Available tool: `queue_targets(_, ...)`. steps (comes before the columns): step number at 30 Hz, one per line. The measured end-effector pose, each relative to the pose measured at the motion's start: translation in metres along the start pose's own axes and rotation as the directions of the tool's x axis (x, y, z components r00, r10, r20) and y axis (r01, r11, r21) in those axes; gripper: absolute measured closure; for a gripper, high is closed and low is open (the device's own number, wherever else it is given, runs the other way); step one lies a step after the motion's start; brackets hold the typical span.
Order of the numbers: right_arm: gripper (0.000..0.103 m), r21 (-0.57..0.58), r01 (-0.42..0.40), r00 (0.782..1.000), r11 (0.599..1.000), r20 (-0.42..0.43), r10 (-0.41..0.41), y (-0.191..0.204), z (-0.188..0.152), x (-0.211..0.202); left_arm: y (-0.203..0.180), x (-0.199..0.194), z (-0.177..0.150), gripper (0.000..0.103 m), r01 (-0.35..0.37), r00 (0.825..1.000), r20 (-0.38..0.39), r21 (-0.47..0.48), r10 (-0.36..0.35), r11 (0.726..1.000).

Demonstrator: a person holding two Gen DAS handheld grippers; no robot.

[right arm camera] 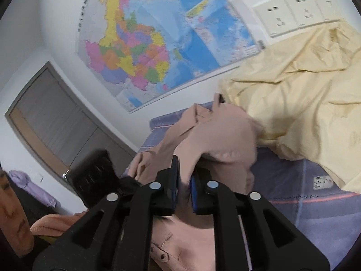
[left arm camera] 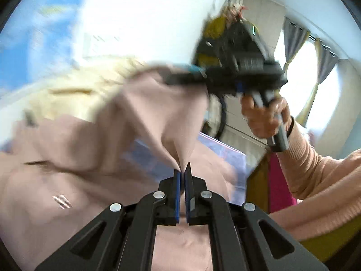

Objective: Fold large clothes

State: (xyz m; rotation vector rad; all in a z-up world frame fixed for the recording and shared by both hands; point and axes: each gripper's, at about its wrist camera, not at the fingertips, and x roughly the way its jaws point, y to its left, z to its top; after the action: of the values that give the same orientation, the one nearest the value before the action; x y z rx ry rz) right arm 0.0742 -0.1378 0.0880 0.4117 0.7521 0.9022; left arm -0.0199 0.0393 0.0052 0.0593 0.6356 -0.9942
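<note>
I have the pink garment [right arm camera: 216, 135] pinched in both claws, left claw [left arm camera: 182, 176] and right claw [right arm camera: 183, 180] each closed on a bunch of cloth, so it hangs stretched between them above the bed [right arm camera: 304, 203], beside the yellow quilt [right arm camera: 304, 85], under a wall map [right arm camera: 158, 40].

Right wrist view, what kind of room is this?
Probably a bedroom in a home. A bed with a purple checked sheet carries a yellow quilt, a map hangs above it beside wall sockets, and a grey door stands at left.
</note>
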Motion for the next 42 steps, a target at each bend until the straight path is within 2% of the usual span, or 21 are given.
queue_targets(4, 0.076, -0.034, -0.029, 0.997, 0.999, -0.073, 0.027, 0.009, -0.006, 0.029, 0.021, -0.069, -0.009, 0.099, -0.147, 0.988, 0.029, -0.042, 0.149, 0.988)
queue_targets(8, 0.054, -0.096, 0.007, 0.969, 0.995, -0.243, -0.030, 0.010, -0.025, 0.077, 0.066, -0.109, -0.029, 0.095, -0.336, 0.941, -0.006, -0.150, 0.339, 0.930)
queue_targets(11, 0.046, -0.140, 0.041, 0.944, 0.989, -0.318, -0.085, 0.006, -0.032, 0.093, 0.107, -0.124, -0.057, 0.084, -0.532, 0.847, -0.123, -0.206, 0.517, 0.821)
queue_targets(12, 0.046, -0.146, 0.061, 0.943, 0.987, -0.315, -0.105, 0.003, -0.029, 0.093, 0.115, -0.124, -0.067, 0.078, -0.559, 0.829, -0.165, -0.217, 0.535, 0.800)
queue_targets(16, 0.047, -0.168, 0.125, 0.964, 0.978, -0.213, -0.160, -0.001, -0.002, 0.075, 0.127, -0.112, -0.085, 0.041, -0.500, 0.862, -0.214, -0.225, 0.459, 0.836)
queue_targets(19, 0.048, -0.243, 0.217, 0.958, 0.946, -0.131, -0.253, 0.005, 0.026, 0.077, 0.117, -0.083, -0.088, 0.023, -0.480, 0.867, -0.230, -0.151, 0.442, 0.864)
queue_targets(20, 0.048, -0.294, 0.255, 0.946, 0.921, -0.120, -0.300, 0.009, 0.033, 0.087, 0.118, -0.070, -0.089, 0.023, -0.479, 0.864, -0.246, -0.130, 0.440, 0.868)
queue_targets(22, 0.048, -0.420, 0.365, 0.891, 0.831, -0.102, -0.443, 0.015, 0.042, 0.120, 0.122, -0.050, -0.095, 0.023, -0.483, 0.851, -0.289, -0.104, 0.438, 0.869)
queue_targets(24, 0.049, -0.489, 0.387, 0.853, 0.782, -0.133, -0.505, 0.010, 0.044, 0.152, 0.130, -0.028, -0.103, 0.023, -0.494, 0.823, -0.363, -0.081, 0.436, 0.866)
queue_targets(27, 0.045, -0.636, 0.397, 0.749, 0.662, -0.192, -0.634, 0.000, 0.031, 0.216, 0.133, -0.014, -0.117, 0.028, -0.502, 0.795, -0.424, -0.058, 0.434, 0.863)
queue_targets(29, 0.040, -0.682, 0.381, 0.704, 0.624, -0.224, -0.674, -0.014, 0.022, 0.239, 0.132, -0.018, -0.122, 0.045, -0.485, 0.811, -0.409, -0.072, 0.418, 0.871)
queue_targets(30, 0.042, -0.707, 0.386, 0.668, 0.592, -0.228, -0.709, -0.024, 0.018, 0.251, 0.130, -0.022, -0.123, 0.054, -0.474, 0.823, -0.395, -0.078, 0.409, 0.877)
queue_targets(31, 0.052, -0.730, 0.398, 0.638, 0.555, -0.215, -0.739, -0.032, 0.014, 0.257, 0.129, -0.025, -0.122, 0.067, -0.480, 0.821, -0.391, -0.080, 0.415, 0.874)
queue_targets(32, 0.071, -0.748, 0.404, 0.616, 0.527, -0.203, -0.761, -0.038, 0.012, 0.260, 0.129, -0.028, -0.122, 0.075, -0.483, 0.822, -0.388, -0.089, 0.417, 0.871)
queue_targets(33, 0.083, -0.748, 0.408, 0.614, 0.523, -0.199, -0.764, -0.045, 0.013, 0.257, 0.129, -0.031, -0.121, 0.079, -0.484, 0.825, -0.382, -0.095, 0.417, 0.870)
queue_targets(34, 0.099, -0.718, 0.407, 0.637, 0.565, -0.220, -0.739, -0.047, 0.019, 0.250, 0.129, -0.036, -0.120, 0.083, -0.493, 0.823, -0.374, -0.098, 0.427, 0.865)
queue_targets(35, 0.099, -0.660, 0.403, 0.681, 0.634, -0.246, -0.689, -0.050, 0.031, 0.237, 0.130, -0.039, -0.119, 0.086, -0.505, 0.819, -0.368, -0.097, 0.440, 0.858)
queue_targets(38, 0.101, -0.527, 0.414, 0.770, 0.742, -0.233, -0.595, -0.055, 0.060, 0.197, 0.138, -0.062, -0.107, 0.089, -0.557, 0.804, -0.324, -0.115, 0.499, 0.823)
queue_targets(39, 0.101, -0.472, 0.406, 0.801, 0.783, -0.228, -0.553, -0.058, 0.070, 0.184, 0.144, -0.074, -0.101, 0.089, -0.590, 0.789, -0.299, -0.124, 0.537, 0.798)
queue_targets(40, 0.101, -0.421, 0.416, 0.823, 0.806, -0.202, -0.530, -0.063, 0.080, 0.171, 0.151, -0.086, -0.097, 0.090, -0.620, 0.772, -0.281, -0.140, 0.570, 0.772)
queue_targets(42, 0.100, -0.331, 0.436, 0.835, 0.837, -0.199, -0.514, -0.083, 0.088, 0.161, 0.173, -0.109, -0.091, 0.090, -0.642, 0.764, -0.261, -0.228, 0.589, 0.732)
